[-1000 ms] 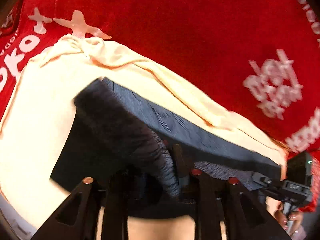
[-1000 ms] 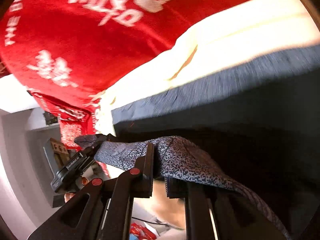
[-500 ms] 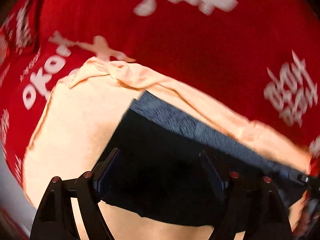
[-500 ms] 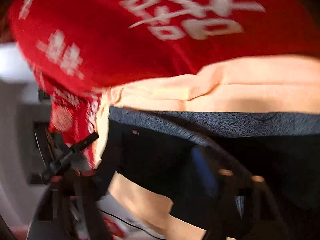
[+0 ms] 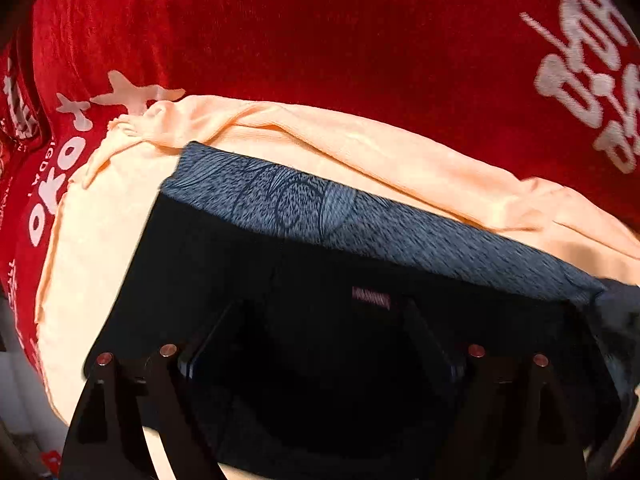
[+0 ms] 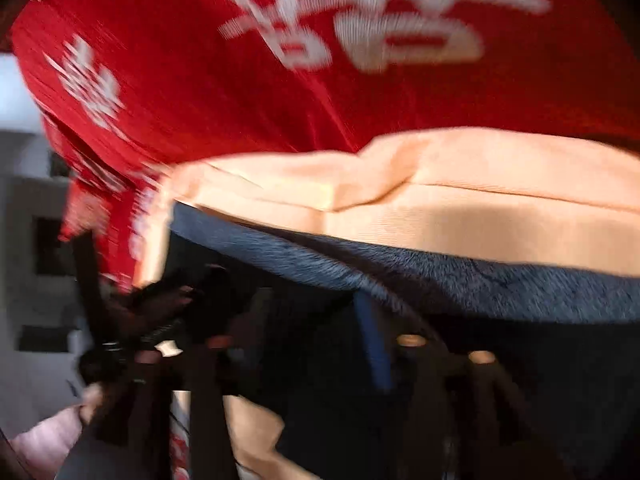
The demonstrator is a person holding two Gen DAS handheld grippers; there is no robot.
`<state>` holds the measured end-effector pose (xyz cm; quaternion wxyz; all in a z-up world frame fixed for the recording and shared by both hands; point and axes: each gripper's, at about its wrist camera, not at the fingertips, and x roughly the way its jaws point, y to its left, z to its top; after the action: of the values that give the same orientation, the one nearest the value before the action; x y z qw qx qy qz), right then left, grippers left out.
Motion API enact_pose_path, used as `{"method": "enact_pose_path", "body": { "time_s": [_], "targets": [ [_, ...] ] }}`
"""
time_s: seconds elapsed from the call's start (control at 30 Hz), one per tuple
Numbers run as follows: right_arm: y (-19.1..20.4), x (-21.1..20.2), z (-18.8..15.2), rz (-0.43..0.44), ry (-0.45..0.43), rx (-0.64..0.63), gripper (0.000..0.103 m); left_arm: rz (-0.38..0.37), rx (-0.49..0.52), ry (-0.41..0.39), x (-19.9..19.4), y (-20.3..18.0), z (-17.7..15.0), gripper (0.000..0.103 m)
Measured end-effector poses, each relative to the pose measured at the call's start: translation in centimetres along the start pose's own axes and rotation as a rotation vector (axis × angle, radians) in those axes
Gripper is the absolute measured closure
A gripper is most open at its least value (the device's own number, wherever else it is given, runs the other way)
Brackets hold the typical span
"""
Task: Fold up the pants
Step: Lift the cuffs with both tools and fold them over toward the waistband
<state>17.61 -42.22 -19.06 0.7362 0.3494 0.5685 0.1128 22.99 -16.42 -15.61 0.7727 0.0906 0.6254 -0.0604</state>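
Note:
The dark pants point(image 5: 320, 280) lie folded flat on a peach cloth point(image 5: 100, 240), with a grey-blue patterned band point(image 5: 360, 220) along their far edge. My left gripper point(image 5: 320, 320) is open and empty just above the dark fabric, its fingers point(image 5: 208, 352) spread wide. In the blurred right wrist view the pants point(image 6: 540, 380) fill the lower right on the peach cloth point(image 6: 460, 220). My right gripper point(image 6: 320, 340) is open above them, holding nothing. The left gripper and hand show at the left of that view point(image 6: 132, 352).
A red blanket with white lettering point(image 5: 360, 40) lies under the peach cloth and beyond it, also in the right wrist view point(image 6: 240, 80). Grey-white furniture point(image 6: 28, 240) stands past the blanket's left edge.
One second ago both grippers were shut on the pants' patterned edge. Both have since opened and let it go, and the pants now lie flat, folded over.

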Motion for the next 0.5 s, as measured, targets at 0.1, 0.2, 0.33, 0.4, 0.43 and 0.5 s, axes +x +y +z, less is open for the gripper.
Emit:
{"method": "enact_pose_path", "body": {
  "time_s": [0.1, 0.2, 0.33, 0.4, 0.43, 0.5],
  "targets": [
    [-0.8, -3.5, -3.0, -0.010, -0.044, 0.048, 0.034, -0.010, 0.040, -0.006, -2.2, -0.5, -1.2, 0.017],
    [-2.9, -7.2, -7.5, -0.078, -0.086, 0.135, 0.034, -0.046, 0.094, 0.009, -4.1, -1.5, -3.2, 0.017],
    [-6.3, -11.2, -13.7, -0.175, -0.142, 0.266, 0.034, -0.113, 0.205, 0.009, -5.9, -4.1, -6.2, 0.017],
    [-8.3, -13.1, -18.1, -0.233, -0.175, 0.351, 0.034, -0.142, 0.268, 0.011, -6.4, -6.0, -7.7, 0.017],
    [-9.0, -13.9, -19.8, -0.256, -0.184, 0.377, 0.034, -0.148, 0.299, 0.014, -6.6, -7.0, -8.5, 0.017],
    [-10.4, -15.4, -23.7, -0.328, -0.193, 0.445, 0.034, -0.180, 0.342, 0.019, -7.5, -8.5, -10.1, 0.017]
  ]
}}
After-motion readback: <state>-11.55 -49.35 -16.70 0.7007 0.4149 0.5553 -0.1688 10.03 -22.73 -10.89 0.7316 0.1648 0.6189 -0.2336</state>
